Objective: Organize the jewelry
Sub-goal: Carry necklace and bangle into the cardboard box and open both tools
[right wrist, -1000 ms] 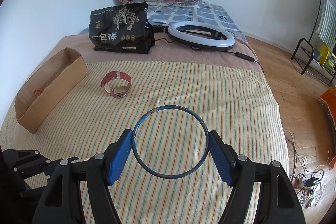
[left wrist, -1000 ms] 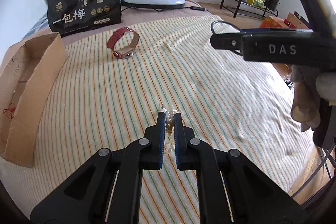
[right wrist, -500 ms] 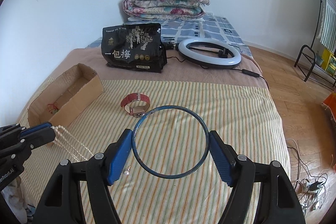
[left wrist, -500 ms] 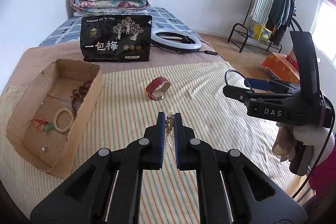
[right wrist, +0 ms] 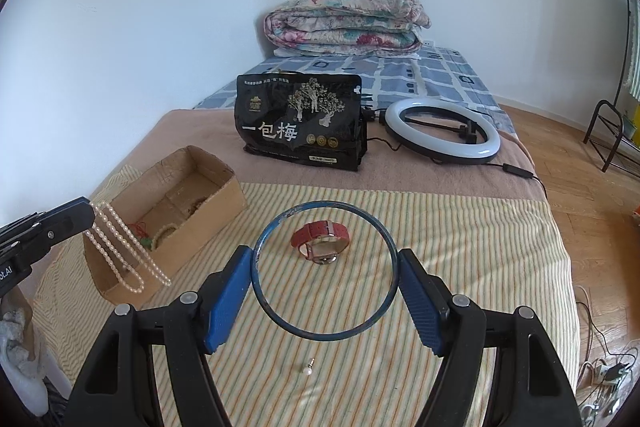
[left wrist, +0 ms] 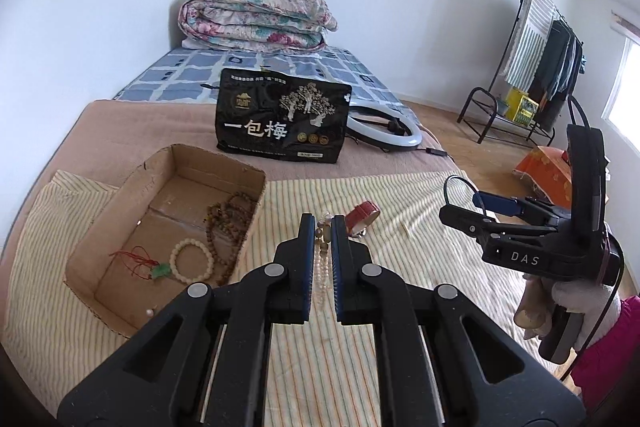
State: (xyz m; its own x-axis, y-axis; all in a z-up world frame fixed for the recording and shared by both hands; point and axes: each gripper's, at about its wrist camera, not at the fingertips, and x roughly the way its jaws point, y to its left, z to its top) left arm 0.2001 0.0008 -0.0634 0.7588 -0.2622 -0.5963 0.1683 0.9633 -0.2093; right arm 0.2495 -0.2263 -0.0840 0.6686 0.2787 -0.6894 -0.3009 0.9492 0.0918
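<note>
Your left hand-held gripper (left wrist: 320,235) is clamped on the pearl necklace (right wrist: 120,247); the cardboard box (left wrist: 120,227) sits at 10 o'clock from it (long axis running away from you). Right hand-held gripper (right wrist: 324,287), farther off, holds the blue bangle (right wrist: 325,338).

Black left gripper (left wrist: 323,223) and right gripper (right wrist: 325,287), blue pads, silver screws, magenta sleeve (left wrist: 608,347).

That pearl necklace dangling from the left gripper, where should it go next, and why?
Probably a short carry sideways until it hangs over the cardboard box, then open. The left gripper is shut on the pearl necklace, whose loops hang in front of the box's near wall, not inside it. The box already holds a white bead bracelet and brown beads, so it looks like the collecting place.
</note>
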